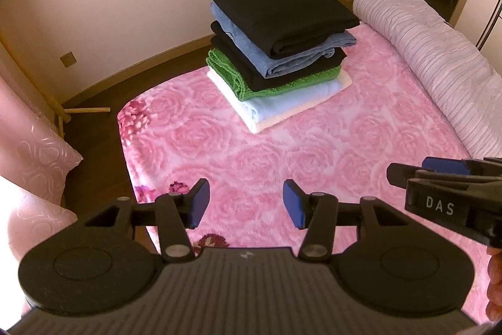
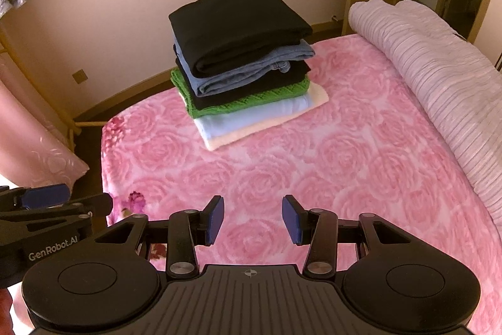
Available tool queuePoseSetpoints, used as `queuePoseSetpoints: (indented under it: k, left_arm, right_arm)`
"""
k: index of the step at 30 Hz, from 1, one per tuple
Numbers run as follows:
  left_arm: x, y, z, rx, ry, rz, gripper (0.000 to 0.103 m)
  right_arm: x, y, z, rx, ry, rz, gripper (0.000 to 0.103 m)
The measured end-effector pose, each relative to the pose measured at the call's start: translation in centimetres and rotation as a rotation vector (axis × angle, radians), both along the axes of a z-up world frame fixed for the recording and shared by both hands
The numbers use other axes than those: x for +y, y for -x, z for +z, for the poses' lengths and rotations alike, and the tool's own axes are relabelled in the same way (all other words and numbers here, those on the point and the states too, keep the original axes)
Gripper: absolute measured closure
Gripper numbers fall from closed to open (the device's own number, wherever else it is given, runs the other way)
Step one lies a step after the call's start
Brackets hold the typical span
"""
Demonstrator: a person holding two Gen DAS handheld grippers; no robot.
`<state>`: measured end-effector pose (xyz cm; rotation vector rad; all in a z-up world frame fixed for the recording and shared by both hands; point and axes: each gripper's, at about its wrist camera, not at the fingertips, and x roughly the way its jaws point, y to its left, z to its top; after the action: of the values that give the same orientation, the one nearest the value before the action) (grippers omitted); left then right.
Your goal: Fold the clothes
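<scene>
Hovering above pink blanket (image 1: 282,153), left gripper (image 1: 246,203) and right gripper (image 2: 253,220) shown with jaws apart, nothing held. Folded stack (image 1: 279,49) seen at far bed edge, well apart. Folding judged complete; next garment, if any, must be fetched.

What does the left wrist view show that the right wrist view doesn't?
Only the left wrist view: the right gripper entering from the right, marked DAS, its opening hard to judge edge-on.

Only the right wrist view: the left gripper entering from the left, marked GenRobot.AI.

Both: the folded stack, black garment on top, resting on the pink rose blanket; the rolled striped quilt on the right; each camera's own gripper open and empty.
</scene>
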<state>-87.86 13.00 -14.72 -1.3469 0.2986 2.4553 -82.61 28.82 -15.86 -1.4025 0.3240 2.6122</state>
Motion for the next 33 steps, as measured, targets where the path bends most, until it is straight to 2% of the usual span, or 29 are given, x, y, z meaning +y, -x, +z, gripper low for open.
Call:
queuePoseSetpoints:
  k: [19,33]
  left_arm:
    - [2.9,3.0,-2.4,-0.007,0.034,-0.02,0.056]
    - [3.6,4.9,-3.4,-0.003,0.038,-0.021,0.056]
  right_arm:
    - [2.8,3.2,-2.5,-0.054,0.022,-0.036,0.058]
    - [3.4,5.0,-3.2,-0.068,0.028,-0.044,0.058]
